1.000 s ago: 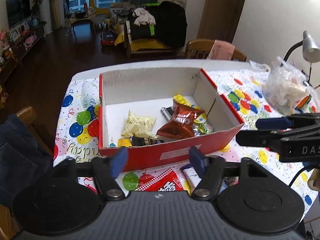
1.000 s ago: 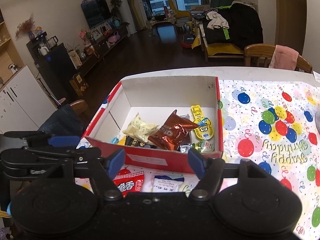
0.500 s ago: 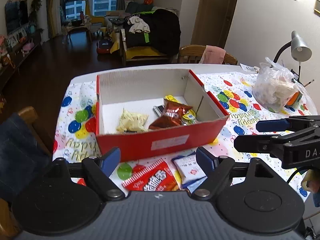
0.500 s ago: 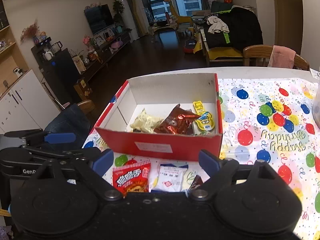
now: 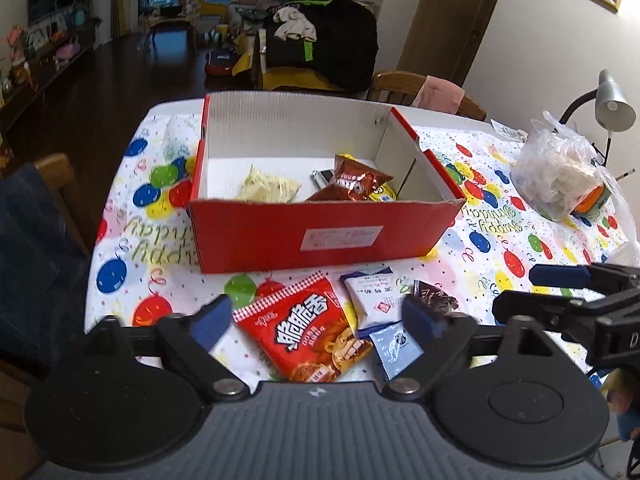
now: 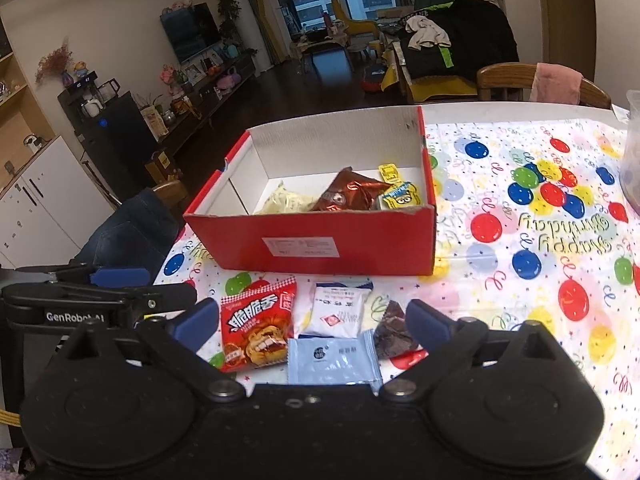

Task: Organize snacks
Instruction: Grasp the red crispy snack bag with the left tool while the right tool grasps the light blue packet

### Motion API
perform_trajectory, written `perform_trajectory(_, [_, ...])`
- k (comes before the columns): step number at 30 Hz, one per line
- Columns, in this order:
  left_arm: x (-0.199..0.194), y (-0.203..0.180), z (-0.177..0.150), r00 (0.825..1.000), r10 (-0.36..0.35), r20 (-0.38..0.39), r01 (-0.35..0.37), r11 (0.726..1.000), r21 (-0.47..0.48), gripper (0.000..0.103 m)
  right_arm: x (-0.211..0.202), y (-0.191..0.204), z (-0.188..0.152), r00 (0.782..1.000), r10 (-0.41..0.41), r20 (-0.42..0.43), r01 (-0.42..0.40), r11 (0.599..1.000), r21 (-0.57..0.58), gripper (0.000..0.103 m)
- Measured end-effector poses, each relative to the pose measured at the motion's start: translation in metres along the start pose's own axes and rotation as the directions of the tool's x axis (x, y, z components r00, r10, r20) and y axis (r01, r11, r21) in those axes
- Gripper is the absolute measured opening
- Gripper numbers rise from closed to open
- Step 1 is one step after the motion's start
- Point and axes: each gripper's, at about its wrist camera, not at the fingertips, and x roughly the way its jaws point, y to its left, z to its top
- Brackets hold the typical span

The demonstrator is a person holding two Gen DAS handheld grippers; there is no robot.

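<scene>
A red cardboard box (image 5: 320, 236) (image 6: 320, 246) stands on the balloon-print tablecloth with several snack packets inside, among them a brown one (image 5: 352, 180) (image 6: 352, 194) and a pale yellow one (image 5: 268, 188). In front of it lie a red snack bag (image 5: 312, 332) (image 6: 258, 328), a white packet (image 5: 372, 296) (image 6: 338, 314), a light blue packet (image 5: 394, 346) (image 6: 332, 362) and a dark brown packet (image 5: 434, 300) (image 6: 394, 328). My left gripper (image 5: 316, 320) hangs above the red bag, its jaws opening, nothing held. My right gripper (image 6: 312, 320) hovers over the same packets, jaws opening, nothing held.
A clear plastic bag (image 5: 560, 176) with contents and a desk lamp (image 5: 612, 104) stand at the table's right. Wooden chairs stand at the far side (image 6: 532, 84) and the left, the left one with dark cloth (image 6: 132, 228) on it. The balloon tablecloth (image 6: 540, 240) spreads right of the box.
Both grippers have pulled back from the box and sunk a little, and both have opened wider. The loose packets in front of the box have come fully into view.
</scene>
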Motion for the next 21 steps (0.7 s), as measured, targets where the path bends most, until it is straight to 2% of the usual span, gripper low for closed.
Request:
perform_trajectory(4, [0.007,-0.002,-0.003,1.000,-0.021,-0.018,0.020,0.999,-0.033,0.102,0.003,-0.003,-0.008,1.000,-0.018,-0.018,0.018,1.000,-0.008,0.102])
perform_trajectory(11, [0.028,-0.010,-0.006,0.998,0.020,-0.063,-0.023,0.999,-0.036,0.102,0.011,-0.007,-0.016,0.997,-0.050,-0.062,0.046,0.996,-0.072,0.102])
perform_trajectory(21, [0.076,0.000,-0.008,0.981,0.066,-0.182,-0.093,0.985,-0.147,0.102,0.028,-0.021,-0.017,0.991,-0.065,-0.113,0.053,0.993,-0.104,0.101])
